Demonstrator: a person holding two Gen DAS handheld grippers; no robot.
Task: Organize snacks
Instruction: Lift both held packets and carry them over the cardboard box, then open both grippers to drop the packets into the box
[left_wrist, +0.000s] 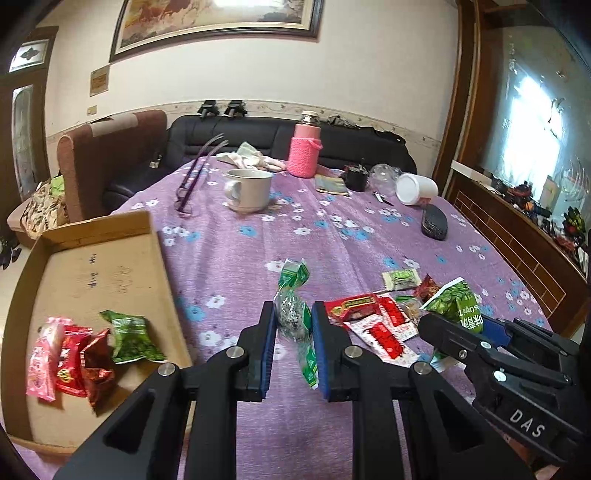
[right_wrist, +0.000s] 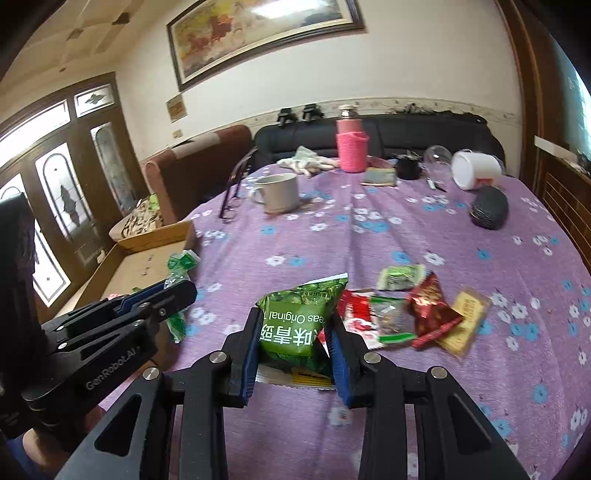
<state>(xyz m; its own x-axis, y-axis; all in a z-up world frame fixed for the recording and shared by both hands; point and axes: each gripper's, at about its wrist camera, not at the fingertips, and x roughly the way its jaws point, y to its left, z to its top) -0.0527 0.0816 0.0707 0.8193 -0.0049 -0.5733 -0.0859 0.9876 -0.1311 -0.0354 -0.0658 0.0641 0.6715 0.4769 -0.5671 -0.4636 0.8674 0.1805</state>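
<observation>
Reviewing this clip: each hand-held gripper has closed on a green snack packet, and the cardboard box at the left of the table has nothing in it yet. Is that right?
Not quite. The cardboard box already holds snacks: a green packet and several red and pink packets, as the left wrist view shows. The rest stands: the left hand-held gripper grips a green-ended packet, and the right hand-held gripper grips a green pea packet.

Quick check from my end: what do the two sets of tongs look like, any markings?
Both are matte black linkage frames with silver pivot bolts and blue ribbed pads. The left tongs read "GenRobot.AI" in white on the side; the right tongs read "DAS". No cables or sleeves visible.
</observation>
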